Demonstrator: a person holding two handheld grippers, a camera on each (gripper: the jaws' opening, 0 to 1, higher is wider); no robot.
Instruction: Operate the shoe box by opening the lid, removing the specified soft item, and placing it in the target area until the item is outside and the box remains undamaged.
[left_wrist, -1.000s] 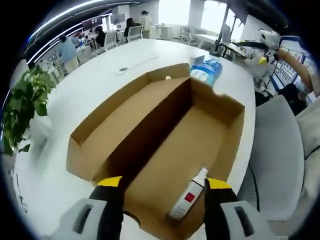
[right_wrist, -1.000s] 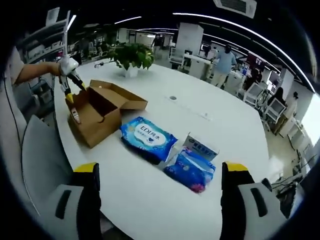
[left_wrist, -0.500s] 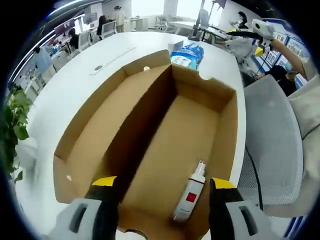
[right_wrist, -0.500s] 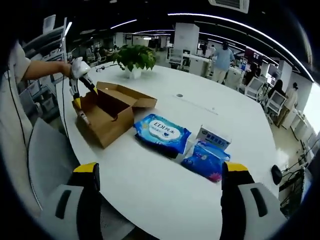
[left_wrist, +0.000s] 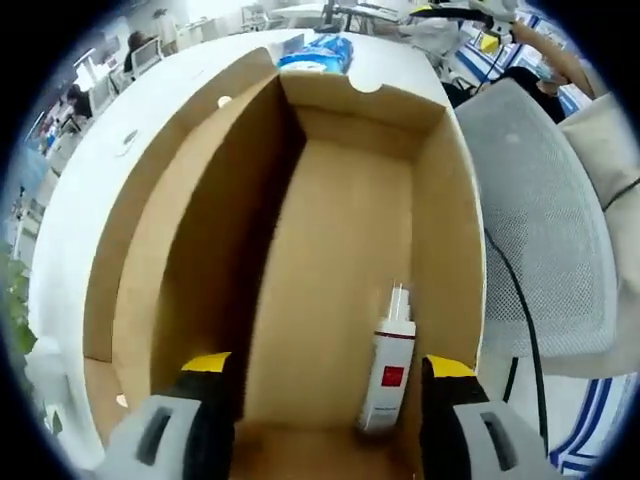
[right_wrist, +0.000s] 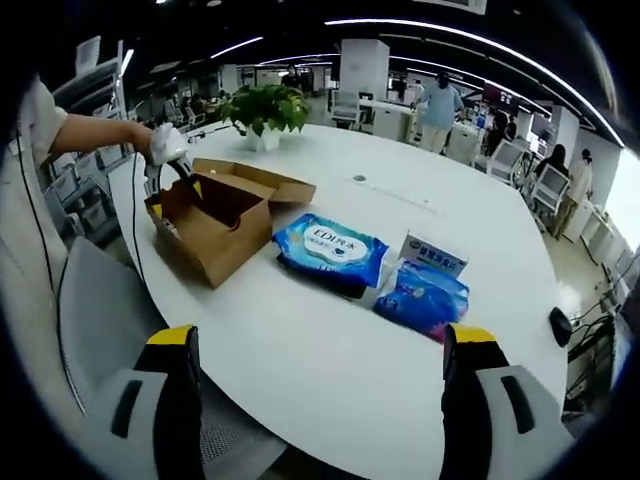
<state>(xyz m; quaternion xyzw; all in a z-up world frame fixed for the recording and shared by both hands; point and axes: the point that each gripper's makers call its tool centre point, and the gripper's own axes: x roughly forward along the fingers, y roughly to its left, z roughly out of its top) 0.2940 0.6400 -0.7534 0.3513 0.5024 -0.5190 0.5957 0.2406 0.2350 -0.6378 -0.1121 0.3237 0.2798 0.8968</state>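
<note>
Bottle lies flat on the floor of the open box, by the box's right wall, long axis along the box, nozzle toward the far end wall. Left gripper over the near end, jaws wide apart, holding nothing. Right gripper above the desk edge, jaws wide, empty. Wipes pack near desk centre, beside the box.

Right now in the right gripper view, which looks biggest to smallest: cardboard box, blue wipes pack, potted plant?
1. Cardboard box
2. Blue wipes pack
3. Potted plant
The plant stands farther away, so its true rank against the pack is unsure.
</note>
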